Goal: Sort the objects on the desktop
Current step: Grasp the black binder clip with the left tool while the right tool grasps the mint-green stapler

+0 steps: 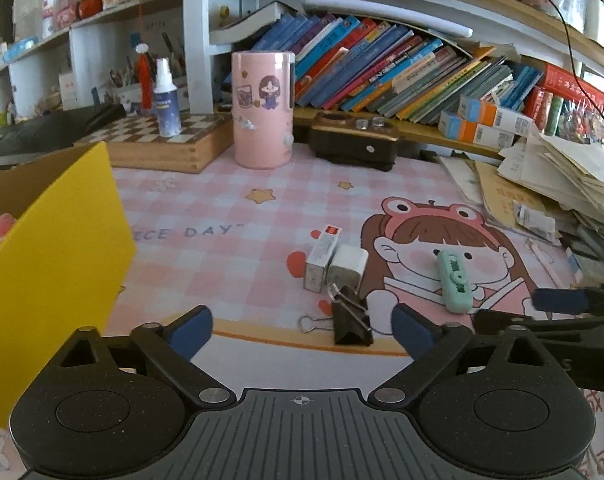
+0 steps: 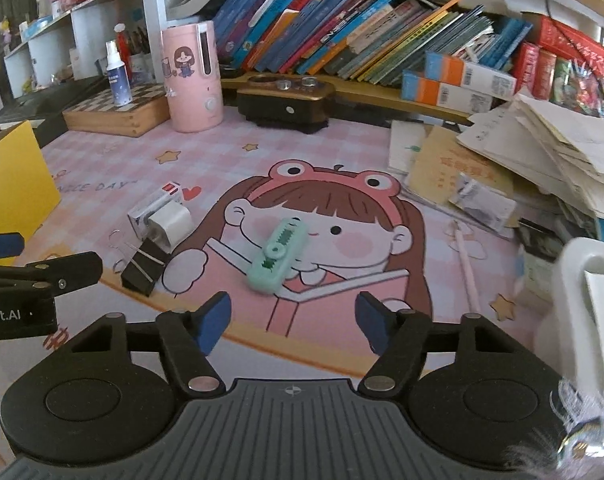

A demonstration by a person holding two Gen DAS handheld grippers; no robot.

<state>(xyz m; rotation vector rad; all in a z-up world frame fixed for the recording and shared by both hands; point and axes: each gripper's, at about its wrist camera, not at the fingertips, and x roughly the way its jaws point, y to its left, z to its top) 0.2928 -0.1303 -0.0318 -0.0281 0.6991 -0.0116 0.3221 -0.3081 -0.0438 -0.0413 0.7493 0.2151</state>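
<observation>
The left claw hovers low over the pink checked surface with its blue-padded fingers spread wide and nothing between them. Just ahead of it, slightly right of centre, lies a black binder clip; touching the clip's far side are a white charger block and a small white box, side by side. The right claw is likewise spread and empty — a mint-green correction tape lies directly ahead of it, a little left of centre, on the cartoon girl's face. A yellow box flap stands to the left claw's left.
</observation>
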